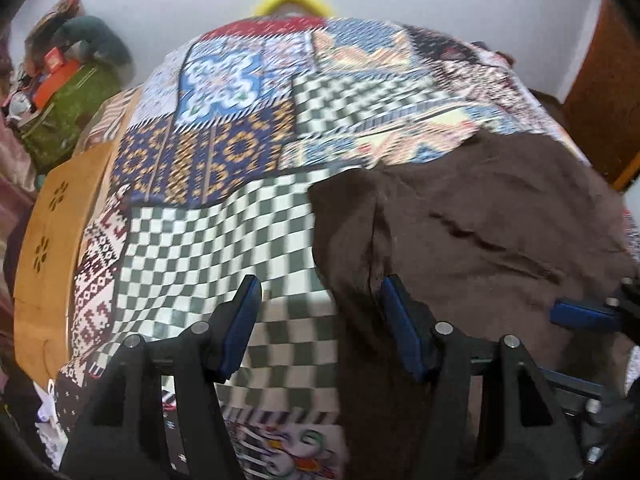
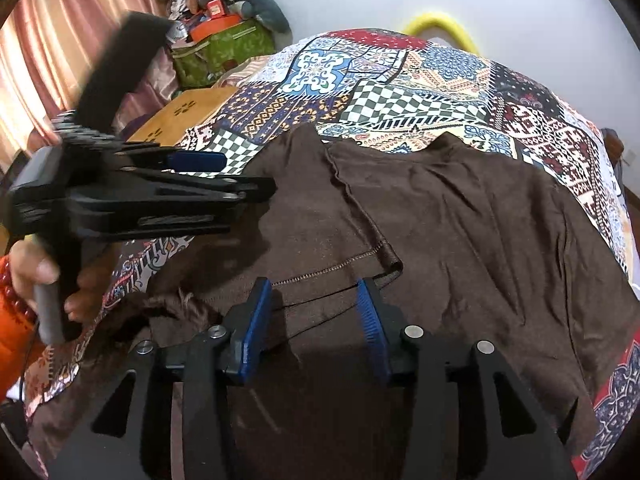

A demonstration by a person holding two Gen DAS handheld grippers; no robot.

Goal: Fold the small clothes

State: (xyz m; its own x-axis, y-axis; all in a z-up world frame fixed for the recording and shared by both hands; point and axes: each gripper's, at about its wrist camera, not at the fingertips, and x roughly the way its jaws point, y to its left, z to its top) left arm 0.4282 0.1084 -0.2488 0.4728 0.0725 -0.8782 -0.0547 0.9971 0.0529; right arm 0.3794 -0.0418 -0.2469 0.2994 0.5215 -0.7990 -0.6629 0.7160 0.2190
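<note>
A dark brown garment (image 2: 460, 220) lies spread on a patchwork bedcover (image 2: 400, 80), with one part folded over and a stitched hem (image 2: 336, 266) near me. In the left wrist view the garment (image 1: 480, 232) fills the right half. My left gripper (image 1: 320, 320) is open over the garment's left edge, empty. It also shows in the right wrist view (image 2: 232, 176) at the left, held by a hand. My right gripper (image 2: 314, 316) is open just above the hem, holding nothing.
A wooden stool (image 1: 52, 248) stands left of the bed. A green bag (image 2: 224, 52) piled with boxes and a grey cushion sits by pink curtains (image 2: 52, 40). A yellow ring (image 2: 440, 26) lies beyond the bed's far edge. A wooden door (image 1: 600, 100) is at the right.
</note>
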